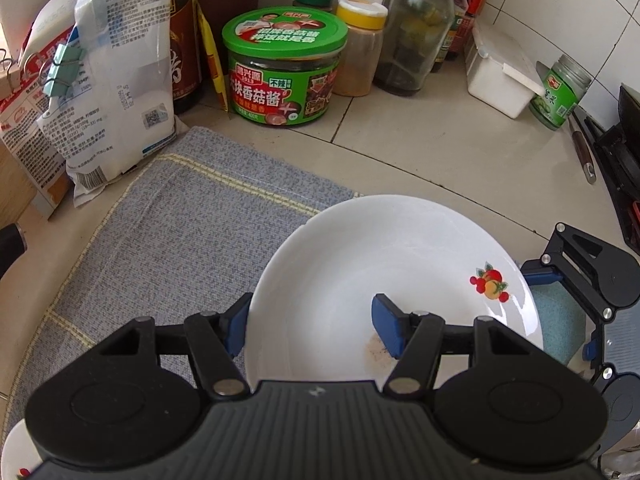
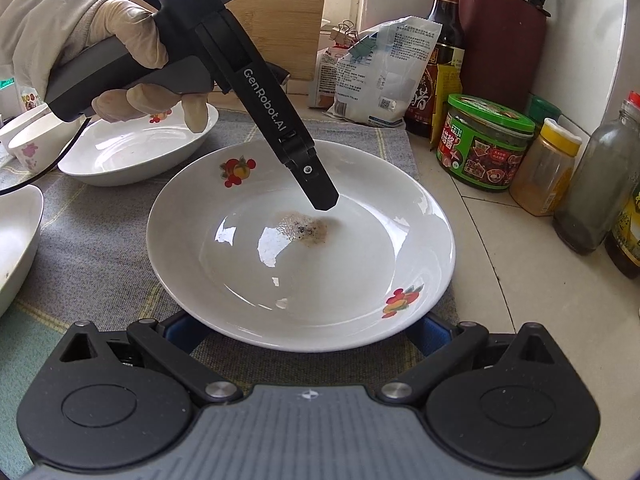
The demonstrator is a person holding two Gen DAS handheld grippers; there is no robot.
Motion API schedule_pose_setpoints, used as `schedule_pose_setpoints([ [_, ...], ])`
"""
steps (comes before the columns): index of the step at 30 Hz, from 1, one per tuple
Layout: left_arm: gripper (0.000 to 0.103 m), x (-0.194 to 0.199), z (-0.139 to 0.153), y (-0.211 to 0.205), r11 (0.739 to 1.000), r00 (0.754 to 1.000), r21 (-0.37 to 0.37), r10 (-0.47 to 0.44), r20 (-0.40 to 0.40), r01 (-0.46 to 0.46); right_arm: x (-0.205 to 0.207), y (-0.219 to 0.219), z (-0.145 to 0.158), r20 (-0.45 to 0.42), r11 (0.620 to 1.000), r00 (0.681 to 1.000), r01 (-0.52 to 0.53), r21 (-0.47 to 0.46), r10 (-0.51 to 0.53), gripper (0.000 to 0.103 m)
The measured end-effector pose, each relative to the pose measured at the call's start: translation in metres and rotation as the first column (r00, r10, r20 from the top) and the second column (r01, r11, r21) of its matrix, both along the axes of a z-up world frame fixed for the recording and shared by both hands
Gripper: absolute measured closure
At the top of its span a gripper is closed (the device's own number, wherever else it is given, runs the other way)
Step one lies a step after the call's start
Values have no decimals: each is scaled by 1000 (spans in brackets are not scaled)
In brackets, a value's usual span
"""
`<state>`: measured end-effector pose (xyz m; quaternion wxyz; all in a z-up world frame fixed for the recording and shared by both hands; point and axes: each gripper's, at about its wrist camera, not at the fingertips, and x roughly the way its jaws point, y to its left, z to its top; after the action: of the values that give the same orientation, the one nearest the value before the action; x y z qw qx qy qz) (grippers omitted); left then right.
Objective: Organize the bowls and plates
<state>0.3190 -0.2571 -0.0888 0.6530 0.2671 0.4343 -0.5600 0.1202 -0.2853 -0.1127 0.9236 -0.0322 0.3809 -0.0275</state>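
A white deep plate [image 1: 380, 264] with fruit prints and a brown stain in its middle lies on the grey cloth [image 1: 180, 240]. My left gripper [image 1: 311, 328] is shut on its rim, one pad outside and one inside the bowl. In the right wrist view its inner finger [image 2: 316, 184] touches the plate [image 2: 360, 272] near the stain. My right gripper [image 2: 308, 334] stands open at the opposite rim, its blue pads low beside and under the edge. That gripper [image 1: 564, 314] also shows on the right in the left wrist view. A second deep plate [image 2: 132, 152] sits behind, under a gloved hand [image 2: 132, 40].
A green-lidded sauce jar [image 1: 284, 68], clipped bags [image 1: 120, 80], bottles and a white box [image 1: 500, 76] crowd the tiled corner. Another white dish [image 2: 16, 240] and small cups [image 2: 28, 136] stand at the left. A stove edge [image 1: 628, 168] is at the right.
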Motion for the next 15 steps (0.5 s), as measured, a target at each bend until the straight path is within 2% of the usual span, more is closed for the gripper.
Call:
schedule_pose_setpoints([
  [5, 33, 0, 7, 3, 1000, 1000, -23, 10, 8, -10, -2, 1, 2, -9, 1000, 1000, -12, -7, 12, 0],
  [8, 24, -3, 17, 8, 998, 998, -57, 25, 52, -22, -10, 2, 5, 3, 1000, 1000, -4, -11, 4, 0],
  [12, 21, -10, 36, 21, 993, 994, -106, 60, 93, -50, -21, 2, 11, 4, 1000, 1000, 22, -2, -22, 0],
  [15, 12, -22, 56, 37, 984, 986, -163, 93, 141, -69, -34, 6, 15, -8, 999, 999, 33, 4, -33, 0],
])
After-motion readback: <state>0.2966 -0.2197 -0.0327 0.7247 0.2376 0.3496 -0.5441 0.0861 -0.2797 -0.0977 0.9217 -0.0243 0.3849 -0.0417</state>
